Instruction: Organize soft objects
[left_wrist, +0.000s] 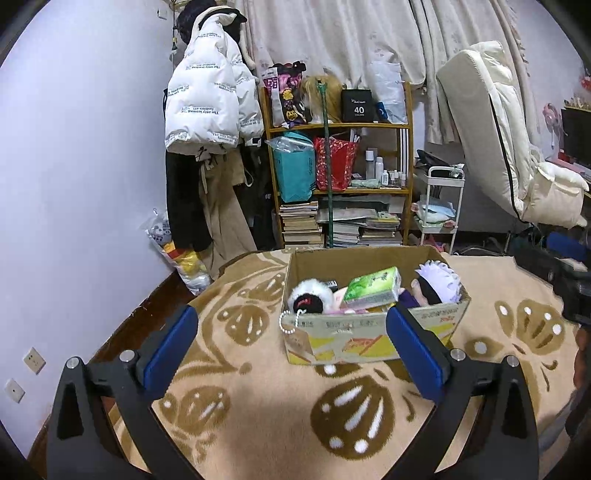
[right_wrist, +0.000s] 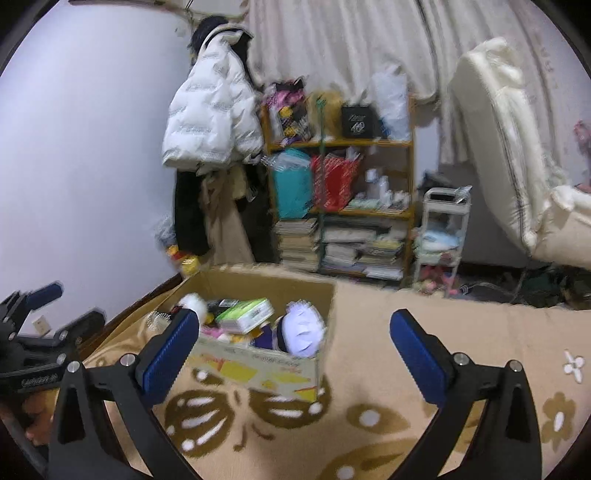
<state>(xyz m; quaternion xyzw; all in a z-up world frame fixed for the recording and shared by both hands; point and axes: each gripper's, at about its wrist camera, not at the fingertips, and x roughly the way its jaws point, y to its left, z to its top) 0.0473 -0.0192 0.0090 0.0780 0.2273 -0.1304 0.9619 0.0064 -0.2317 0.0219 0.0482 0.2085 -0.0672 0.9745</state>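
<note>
Left wrist view looks straight at the box, a cardboard carton sitting on the patterned blanket, and that box is the landmark for everything else. Inside it, the soft things are already heaped: a black-and-white plush at the near left corner with its bead chain hanging over the front wall, a green tissue pack in the middle, and a doll with pale hair at the right end. The left gripper hangs in front of the box with its jaws spread wide and nothing between them; the right gripper is likewise wide open and empty, in front of the box and off toward its right end. From the right wrist view, which is blurred, the same load shows, and the blanket around the box looks bare of loose items. My reading is that the gathering is nearly or fully done, and the step in hand is drawing both claws clear. To do that well, I would keep the jaws apart and lift away from the box's front wall, minding the dangling chain so a finger does not snag it and tip the plush out. If anything soft is left, it lies beyond what either view shows, so a slow look about before reaching again would be wise.
</note>
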